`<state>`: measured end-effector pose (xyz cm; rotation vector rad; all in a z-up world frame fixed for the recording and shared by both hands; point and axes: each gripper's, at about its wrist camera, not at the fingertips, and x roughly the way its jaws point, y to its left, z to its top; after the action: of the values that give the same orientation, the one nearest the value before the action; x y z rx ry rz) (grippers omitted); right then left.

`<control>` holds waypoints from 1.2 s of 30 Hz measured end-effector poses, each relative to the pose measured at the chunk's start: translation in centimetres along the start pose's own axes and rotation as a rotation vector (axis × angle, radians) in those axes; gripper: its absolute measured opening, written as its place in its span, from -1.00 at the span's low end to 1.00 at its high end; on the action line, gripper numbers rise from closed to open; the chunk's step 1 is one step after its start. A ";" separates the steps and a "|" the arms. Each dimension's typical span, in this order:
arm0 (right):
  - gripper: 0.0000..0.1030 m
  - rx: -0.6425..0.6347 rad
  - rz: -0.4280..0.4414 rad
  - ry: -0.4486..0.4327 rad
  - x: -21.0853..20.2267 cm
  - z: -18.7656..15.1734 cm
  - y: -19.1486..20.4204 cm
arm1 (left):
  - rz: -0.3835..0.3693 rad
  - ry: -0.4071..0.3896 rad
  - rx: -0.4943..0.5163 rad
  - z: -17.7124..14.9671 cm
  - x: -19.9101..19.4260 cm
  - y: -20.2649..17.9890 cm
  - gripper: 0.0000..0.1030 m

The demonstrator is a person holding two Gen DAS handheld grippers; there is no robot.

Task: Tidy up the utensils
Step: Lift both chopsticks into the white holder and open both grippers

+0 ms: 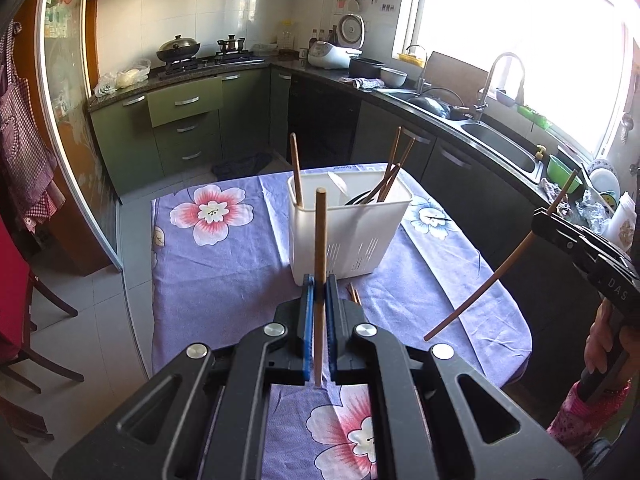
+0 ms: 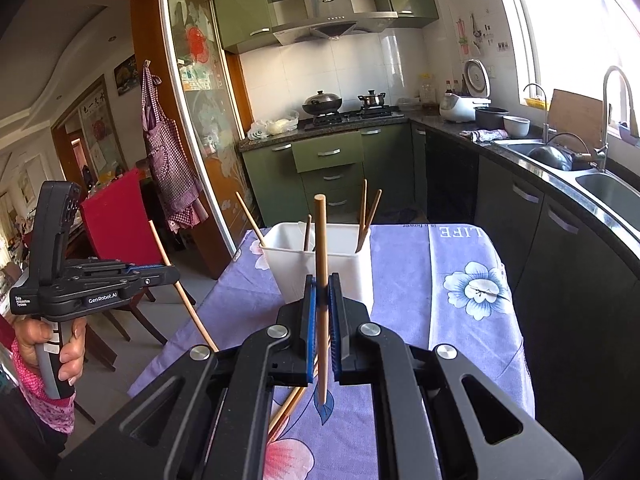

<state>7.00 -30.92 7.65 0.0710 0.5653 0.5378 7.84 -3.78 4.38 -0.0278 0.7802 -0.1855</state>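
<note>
The table (image 1: 224, 264) fills the middle of both views, covered by a purple flowered cloth (image 2: 452, 264). On it, toward the far end, stands the white caddy (image 1: 344, 236), upright, centre of the left wrist view and just above centre in the right. Several chopsticks (image 1: 394, 172) lean in its right compartment, one stick (image 1: 296, 168) stands at its left wall, and something white and something dark sit inside too (probably spoons, but they are too hidden to tell).

The left gripper (image 1: 319, 292) fills the bottom of its own view, clenched on a single chopstick (image 1: 320, 280) that stands nearly upright between the blue pads, crossing in front of the caddy. In the right wrist view it shows at the left edge, held by a hand (image 2: 60, 344).

The right gripper (image 2: 322, 292) is likewise clamped on its own chopstick (image 2: 322, 280), nearly upright in its own view; seen from the left wrist, that one slants down-left from the right edge.

A loose pair (image 1: 354, 294) lies on the cloth just in front of the caddy.
</note>
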 end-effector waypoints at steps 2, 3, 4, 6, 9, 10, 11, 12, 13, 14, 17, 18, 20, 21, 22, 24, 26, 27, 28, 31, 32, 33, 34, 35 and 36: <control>-0.87 -0.010 0.007 -0.009 -0.1 1.3 0.2 | -0.011 -0.017 0.007 1.1 -0.6 -0.3 -0.89; -0.87 -0.011 0.009 -0.014 -0.1 2.0 0.2 | -0.019 -0.027 0.009 1.8 -0.9 -0.5 -0.89; -0.87 -0.013 0.009 -0.022 -0.2 2.6 0.2 | -0.025 -0.040 0.012 2.5 -1.3 -0.6 -0.89; -0.87 -0.018 0.011 -0.042 -0.5 4.0 0.3 | -0.025 -0.073 0.019 4.0 -2.1 -0.9 -0.89; -0.87 -0.029 0.012 -0.078 -0.9 6.4 0.6 | -0.017 -0.141 0.024 6.3 -3.5 -1.2 -0.89; -0.87 -0.033 0.011 -0.087 -1.0 7.2 0.7 | -0.015 -0.162 0.023 7.1 -3.9 -1.4 -0.89; -0.87 -0.035 0.011 -0.095 -0.9 8.2 0.7 | -0.014 -0.183 0.021 7.8 -4.3 -1.5 -0.89; -0.87 -0.038 0.011 -0.107 -0.8 9.0 0.8 | -0.014 -0.203 0.021 8.5 -4.7 -1.6 -0.89; -0.87 -0.040 0.014 -0.120 -0.8 9.8 0.8 | -0.012 -0.220 0.025 9.1 -5.0 -1.8 -0.89; -0.87 -0.042 0.014 -0.128 -0.7 10.6 0.9 | -0.009 -0.237 0.031 9.6 -5.3 -2.1 -0.89; -0.87 -0.050 0.008 -0.154 -0.3 12.7 1.1 | 0.008 -0.280 0.050 11.2 -5.7 -2.8 -0.89; -0.87 -0.052 0.004 -0.159 0.1 13.4 1.1 | 0.014 -0.292 0.054 11.7 -5.6 -3.0 -0.89; -0.87 -0.050 -0.002 -0.168 0.9 14.4 0.9 | 0.033 -0.311 0.065 12.6 -5.1 -3.3 -0.89; -0.87 -0.049 -0.007 -0.169 1.5 14.9 0.8 | 0.041 -0.317 0.065 13.0 -4.8 -3.4 -0.89; -0.87 -0.046 -0.011 -0.171 2.0 15.2 0.7 | 0.048 -0.320 0.065 13.4 -4.3 -3.4 -0.89; -0.87 -0.042 -0.024 -0.172 3.2 15.7 0.3 | 0.060 -0.316 0.064 14.1 -2.9 -3.3 -0.89; -0.87 -0.030 -0.031 -0.168 4.5 16.0 -0.2 | 0.065 -0.303 0.053 14.5 -1.3 -3.0 -0.89; -0.87 -0.025 -0.031 -0.167 5.2 16.1 -0.6 | 0.065 -0.292 0.048 14.6 -0.4 -2.7 -0.89; -0.87 -0.021 -0.032 -0.163 6.0 16.1 -0.9 | 0.066 -0.278 0.043 14.7 0.6 -2.5 -0.89; -0.87 -0.001 -0.036 -0.139 8.2 15.7 -1.9 | 0.069 -0.212 0.039 14.0 3.6 -2.2 -0.89; -0.87 0.005 -0.035 -0.128 9.0 15.5 -2.3 | 0.071 -0.191 0.041 13.7 4.5 -2.1 -0.89; -0.87 0.009 -0.035 -0.117 9.7 15.2 -2.6 | 0.074 -0.170 0.045 13.3 5.3 -2.0 -0.89; -0.87 0.013 -0.034 -0.107 10.4 15.0 -2.9 | 0.074 -0.151 0.047 12.9 6.0 -2.0 -0.89; -0.87 0.016 -0.034 -0.095 11.1 14.7 -3.1 | 0.071 -0.134 0.046 12.6 6.6 -2.0 -0.89; -0.87 0.018 -0.033 -0.083 11.7 14.4 -3.2 | 0.070 -0.118 0.046 12.3 7.1 -1.9 -0.89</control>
<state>24.43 -26.66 13.44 0.1010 0.4893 0.4951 21.12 -7.45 8.33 0.0318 0.6578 -0.1337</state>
